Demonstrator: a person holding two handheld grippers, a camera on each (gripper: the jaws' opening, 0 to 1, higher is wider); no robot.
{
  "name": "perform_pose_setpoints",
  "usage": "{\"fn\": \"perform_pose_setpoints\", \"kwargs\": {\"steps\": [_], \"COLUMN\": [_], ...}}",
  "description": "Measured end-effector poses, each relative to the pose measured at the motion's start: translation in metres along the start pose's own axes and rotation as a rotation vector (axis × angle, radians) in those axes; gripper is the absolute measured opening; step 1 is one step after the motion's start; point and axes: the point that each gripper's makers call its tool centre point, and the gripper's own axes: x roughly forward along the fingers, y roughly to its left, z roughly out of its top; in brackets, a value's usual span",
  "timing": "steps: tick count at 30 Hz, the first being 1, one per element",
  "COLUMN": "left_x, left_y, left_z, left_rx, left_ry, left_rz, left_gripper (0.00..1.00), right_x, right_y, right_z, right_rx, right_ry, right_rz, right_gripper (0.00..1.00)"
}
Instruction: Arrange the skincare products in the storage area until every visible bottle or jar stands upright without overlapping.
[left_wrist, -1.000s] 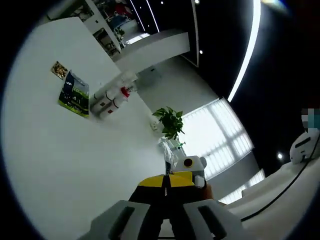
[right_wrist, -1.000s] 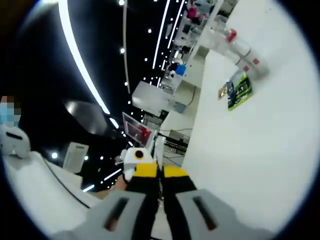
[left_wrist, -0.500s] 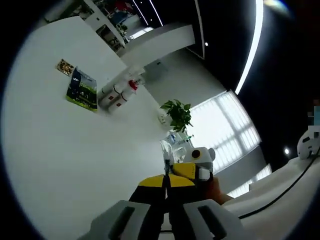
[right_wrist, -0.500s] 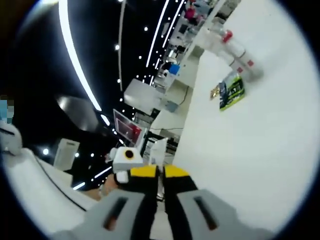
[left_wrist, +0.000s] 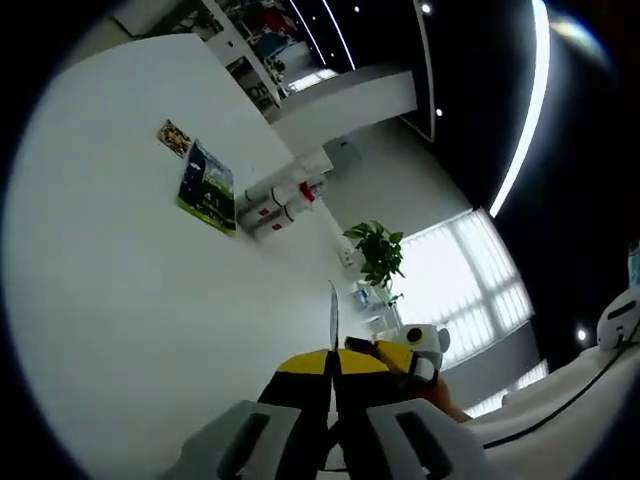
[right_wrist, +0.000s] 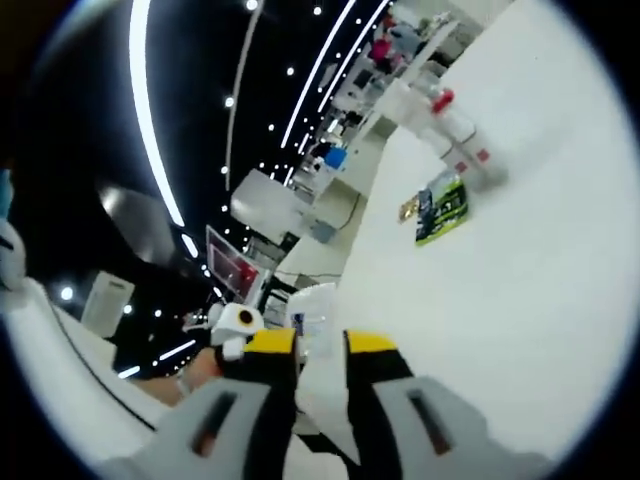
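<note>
Nothing looks arranged yet: the bottles (left_wrist: 275, 205) are lying beside a green packet (left_wrist: 207, 187) far across the white worktop (left_wrist: 150, 320), while the left claw (left_wrist: 330, 440) is sitting clenched and the right claw (right_wrist: 320, 430) slightly parted, both grasping nothing.

Counted on the white table (left_wrist: 120, 300): two white bottles (left_wrist: 272, 203) lying side by side, one green box (left_wrist: 206, 187). Also seen: one small card (left_wrist: 175, 138), one potted plant (left_wrist: 380, 257).
</note>
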Motion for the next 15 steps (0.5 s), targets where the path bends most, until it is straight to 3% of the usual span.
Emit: {"fn": "perform_pose_setpoints", "kwargs": {"steps": [8,15], "left_x": [0.002,0.001], "left_y": [0.021,0.043], "left_z": [0.023,0.054], "left_rx": [-0.048,-0.089], "left_ry": [0.003,-0.022], "left_rz": [0.035,0.076], "left_gripper": [0.0,0.0], "right_x": [0.005,0.007], "right_y": [-0.004,-0.008], "right_z": [-0.005,0.003], "right_rx": [-0.023,-0.111], "right_ry": [0.032,0.046], "right_rz": [-0.018,-0.052], "right_gripper": [0.26,0.34]}}
